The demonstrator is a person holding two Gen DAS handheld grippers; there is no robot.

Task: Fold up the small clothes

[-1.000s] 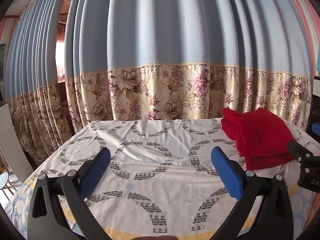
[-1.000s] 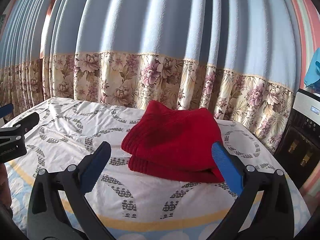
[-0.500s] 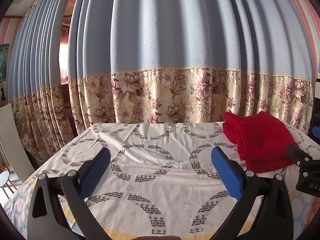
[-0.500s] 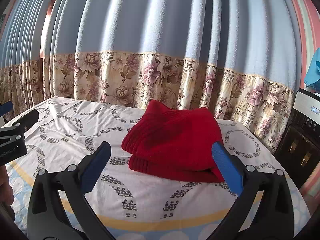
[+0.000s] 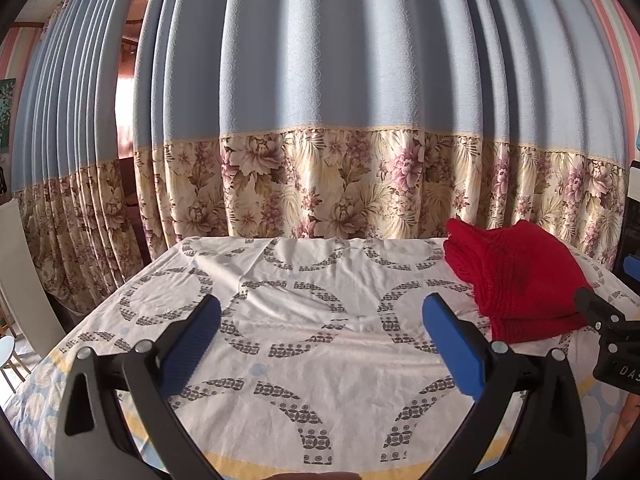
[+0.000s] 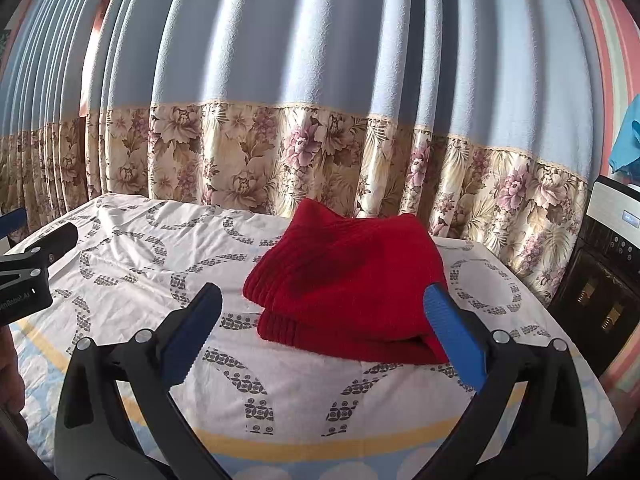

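A red knitted garment lies folded in a neat stack on the patterned tablecloth; in the left wrist view the garment is at the right. My right gripper is open and empty, held just in front of the garment's near edge. My left gripper is open and empty over bare cloth, to the left of the garment. Each gripper's tip shows at the edge of the other's view.
A blue curtain with a floral border hangs right behind the table's far edge. A dark appliance with a control panel stands to the right of the table. A white chair is at the left.
The left gripper has drawn back and tilted up a little, so the table sits lower in its view. The right gripper and the garment have stayed put.
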